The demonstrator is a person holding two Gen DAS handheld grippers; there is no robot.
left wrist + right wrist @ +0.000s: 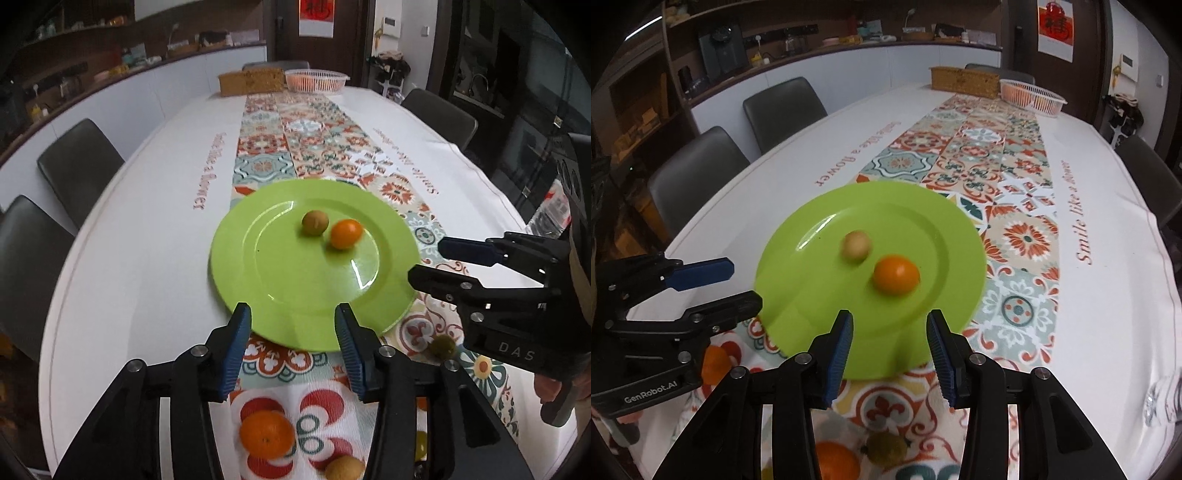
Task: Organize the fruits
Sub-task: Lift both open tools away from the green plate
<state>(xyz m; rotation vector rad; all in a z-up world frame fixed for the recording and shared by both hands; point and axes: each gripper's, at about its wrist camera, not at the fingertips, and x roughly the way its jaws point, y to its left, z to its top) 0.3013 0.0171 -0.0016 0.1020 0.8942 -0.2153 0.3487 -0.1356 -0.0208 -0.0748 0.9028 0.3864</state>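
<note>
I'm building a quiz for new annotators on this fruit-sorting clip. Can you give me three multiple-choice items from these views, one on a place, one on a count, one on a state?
1. Where does the white basket stand?
A. at the table's far end, beside the brown box
B. on the green plate
C. on a chair

2. How many fruits lie on the green plate?
A. none
B. two
C. five

3. How are the two grippers?
A. both shut on fruit
B. both open and holding nothing
C. one holds the plate

Answers:
1 A, both sit at the far edge.
2 B, an orange fruit and a brownish fruit.
3 B, the left gripper and right gripper show clear gaps between their fingers.
</note>
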